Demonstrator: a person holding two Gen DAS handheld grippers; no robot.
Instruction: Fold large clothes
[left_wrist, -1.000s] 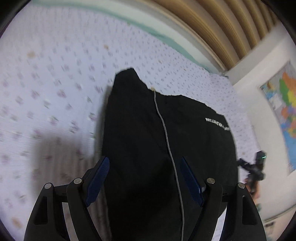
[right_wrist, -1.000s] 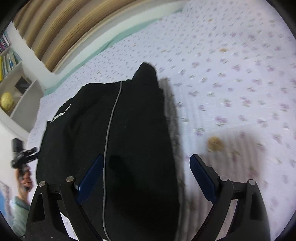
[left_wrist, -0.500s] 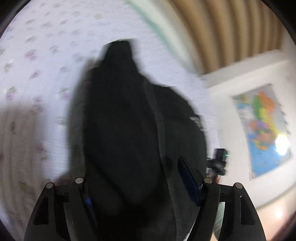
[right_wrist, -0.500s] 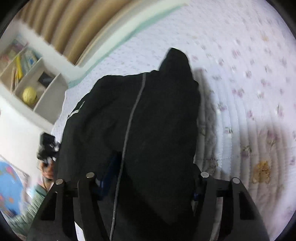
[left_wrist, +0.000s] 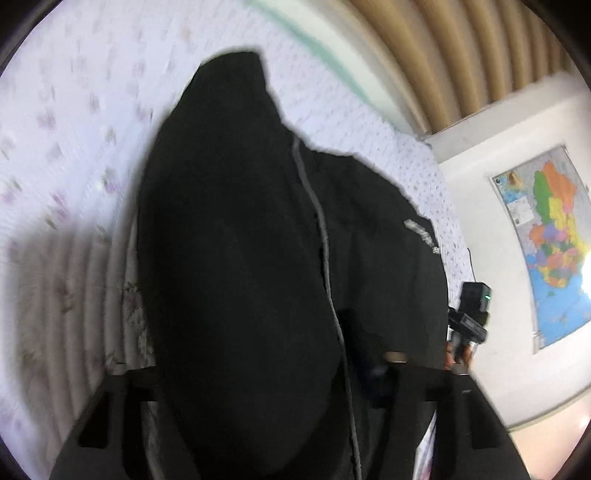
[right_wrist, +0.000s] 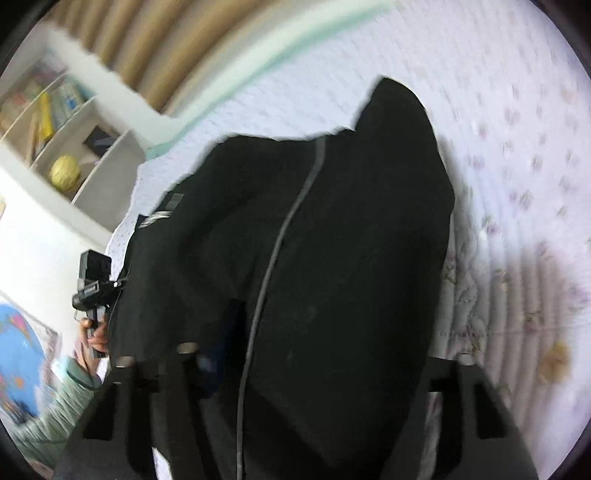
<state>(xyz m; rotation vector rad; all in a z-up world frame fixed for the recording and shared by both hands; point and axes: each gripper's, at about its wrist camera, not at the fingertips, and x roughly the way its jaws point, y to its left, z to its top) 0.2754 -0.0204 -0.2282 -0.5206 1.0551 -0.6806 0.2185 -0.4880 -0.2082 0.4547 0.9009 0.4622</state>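
A bed (left_wrist: 66, 155) covered by a white quilted spread with small purple flowers fills most of both views. Behind it a headboard of tan vertical slats (left_wrist: 461, 55) is seen, with a pale green band (right_wrist: 280, 48) along the bed's far edge. A coloured wall map (left_wrist: 546, 240) is hung on the white wall in the left wrist view, and a white shelf unit (right_wrist: 74, 140) with books and a yellowish ball (right_wrist: 65, 172) is seen in the right wrist view. A brownish stain (right_wrist: 554, 360) is visible on the spread.

A black garment (left_wrist: 236, 277) with a thin grey line down its middle is draped over the bed, close under both cameras. The fingers of the left hand-held gripper (left_wrist: 258, 376) are largely covered by the cloth, so its opening cannot be told. The same holds for the right hand-held gripper (right_wrist: 314, 365), whose fingertips are buried in the fabric.

White lettering (left_wrist: 421, 236) is printed on the garment, but it is too blurred to be read.
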